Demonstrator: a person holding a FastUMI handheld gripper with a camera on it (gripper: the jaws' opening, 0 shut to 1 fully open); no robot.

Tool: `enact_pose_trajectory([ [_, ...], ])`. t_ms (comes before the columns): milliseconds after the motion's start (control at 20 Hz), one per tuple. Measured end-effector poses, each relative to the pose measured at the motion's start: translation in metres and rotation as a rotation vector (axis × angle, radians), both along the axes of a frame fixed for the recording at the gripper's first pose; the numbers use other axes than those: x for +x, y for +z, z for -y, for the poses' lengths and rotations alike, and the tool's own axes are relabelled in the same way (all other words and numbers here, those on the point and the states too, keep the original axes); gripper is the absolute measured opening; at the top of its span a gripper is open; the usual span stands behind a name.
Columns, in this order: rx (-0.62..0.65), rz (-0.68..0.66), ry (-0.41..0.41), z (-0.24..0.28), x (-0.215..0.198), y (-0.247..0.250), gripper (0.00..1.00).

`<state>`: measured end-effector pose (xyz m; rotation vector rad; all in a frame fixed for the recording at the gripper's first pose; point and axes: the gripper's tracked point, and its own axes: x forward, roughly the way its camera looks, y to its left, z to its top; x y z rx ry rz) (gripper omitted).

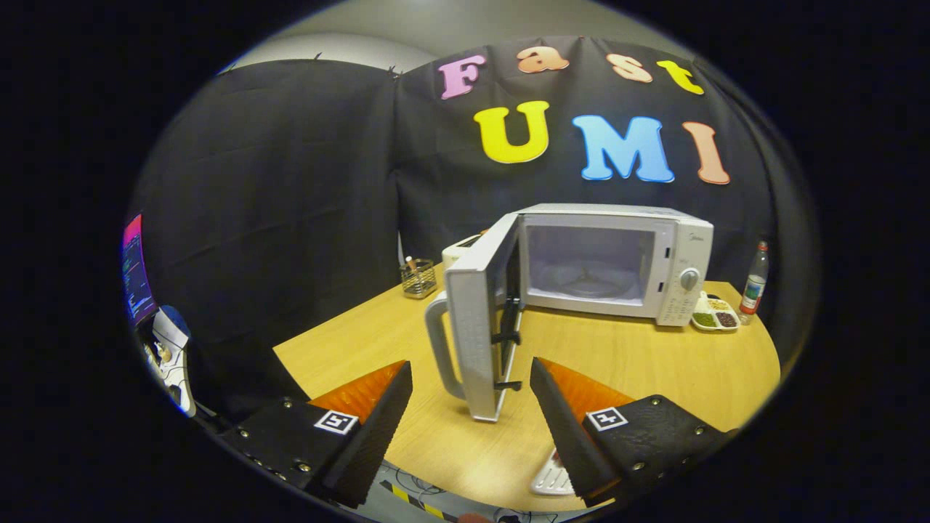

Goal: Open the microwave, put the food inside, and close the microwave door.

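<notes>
Table [654,363] of pale wood carries the white microwave [683,254], cavity exposed, its door [472,327] swung fully open toward me. I hold the gripper [471,372] spread wide and empty, fingers flanking the door's edge. Food tray [716,318] sits just right of the microwave.

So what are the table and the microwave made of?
The table looks like wood or wood-look laminate: pale tan, faint grain, smooth. The microwave seems to be white painted metal or plastic, matte; its open door stands just ahead of the open gripper.
</notes>
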<state>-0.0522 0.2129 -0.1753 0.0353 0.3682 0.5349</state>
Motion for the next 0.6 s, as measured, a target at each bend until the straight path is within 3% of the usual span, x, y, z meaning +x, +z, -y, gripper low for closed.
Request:
enact_pose_trajectory([
  [600, 0.024, -0.14, -0.327, 0.136, 0.03, -0.054, 0.99],
])
